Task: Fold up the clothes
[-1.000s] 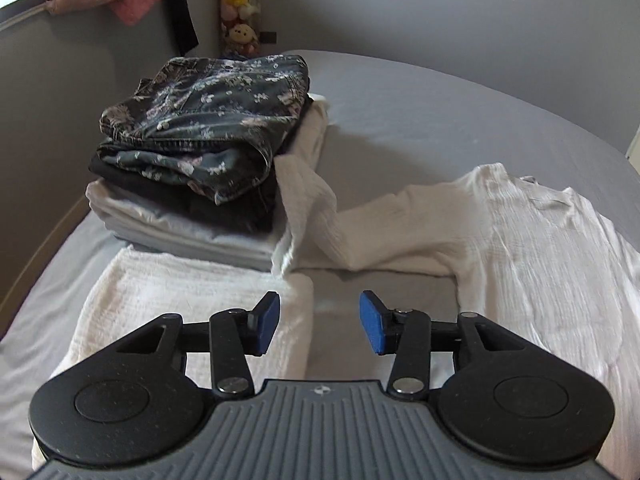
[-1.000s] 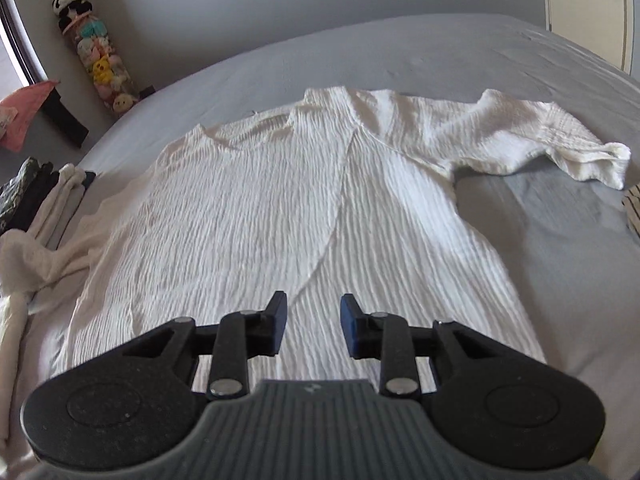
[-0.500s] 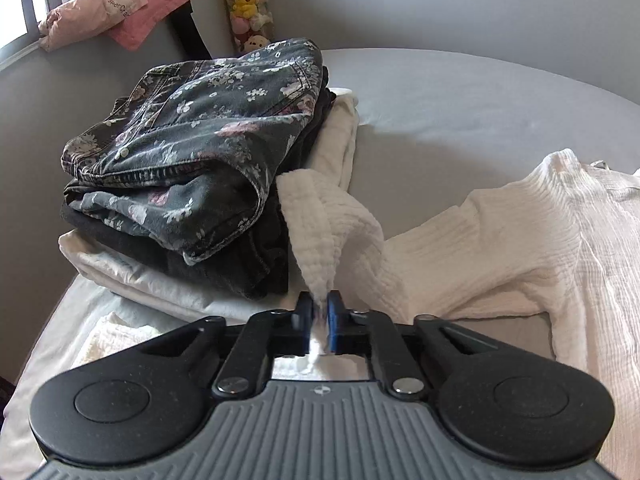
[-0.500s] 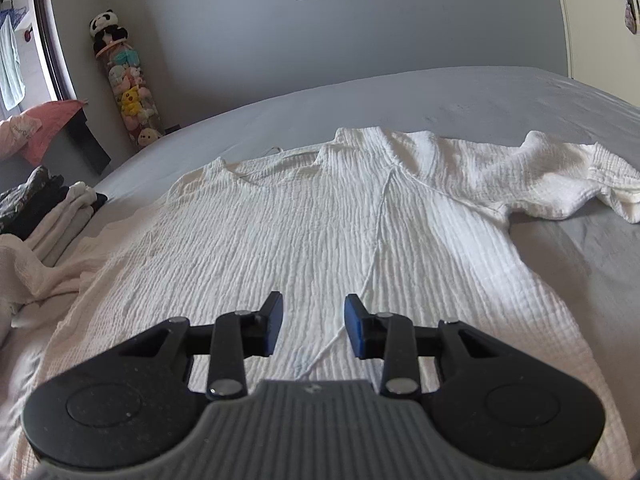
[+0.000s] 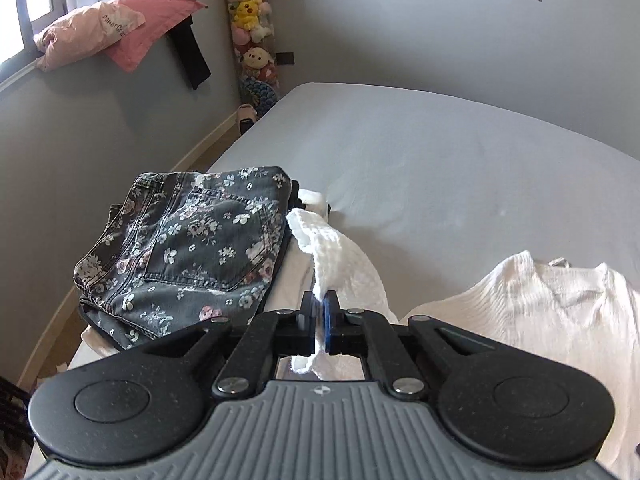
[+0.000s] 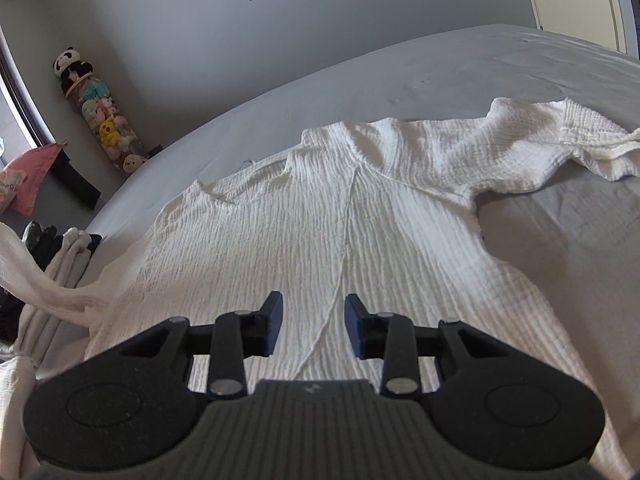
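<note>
A white top (image 6: 312, 240) of crinkled, ribbed gauze is laid flat on the grey bed (image 5: 440, 168), its body spread across the sheet, a raised seam running down its middle. One sleeve (image 6: 560, 140) is stretched toward the right edge of the bed, its cuff bunched. The other sleeve (image 5: 340, 260) is lifted off the sheet toward the left edge, and its cuff is pinched between the pressed-together blue pads of the left claw (image 5: 319, 322); a fold of cloth hangs below the pads. Just beside this sleeve, at the left edge of the bed, a stack of folded clothes is seen, topped by dark floral denim (image 5: 188, 256) with stitched pockets, above pale folded pieces. The right claw (image 6: 313, 330) is held spread over the lower body of the top, the seam lying between its fingers; contact with the cloth cannot be determined.
</note>
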